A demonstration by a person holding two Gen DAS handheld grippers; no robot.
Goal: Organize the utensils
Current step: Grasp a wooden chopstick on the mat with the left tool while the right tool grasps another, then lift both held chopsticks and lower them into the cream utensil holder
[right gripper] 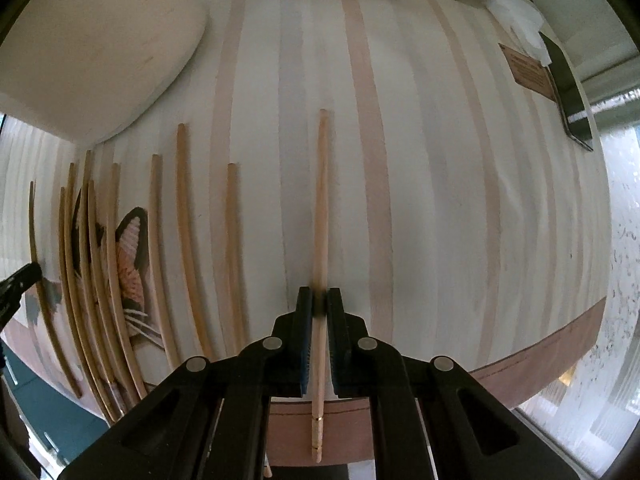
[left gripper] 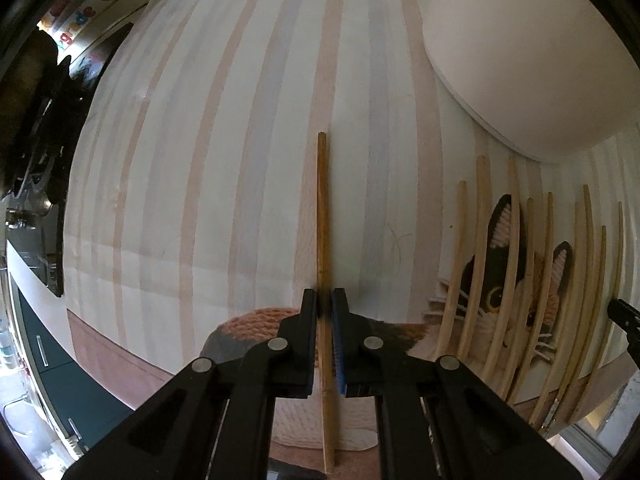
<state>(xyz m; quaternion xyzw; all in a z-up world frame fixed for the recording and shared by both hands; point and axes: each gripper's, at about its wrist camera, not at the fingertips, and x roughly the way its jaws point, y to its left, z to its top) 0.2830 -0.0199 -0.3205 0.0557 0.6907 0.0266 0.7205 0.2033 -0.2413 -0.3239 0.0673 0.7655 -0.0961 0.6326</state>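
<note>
Chopstick (left gripper: 323, 240) in L jaws, no legible text

Striped tablecloth (right gripper: 440, 160) (chopsticks (right gripper: 232, 248), bowl (right gripper: 92, 40))

A striped tablecloth (right gripper: 440, 200) in pale pink, grey and white covers the table, daylight entering through a frosted window (right gripper: 624, 240) at right; dark teal cabinets (left gripper: 52, 360) stand beyond the table's left edge.

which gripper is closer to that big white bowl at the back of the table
Cannot tell. The white bowl sits ahead and right of the left gripper, ahead and left of the right gripper, roughly between them. Each is shut on a chopstick.
</note>
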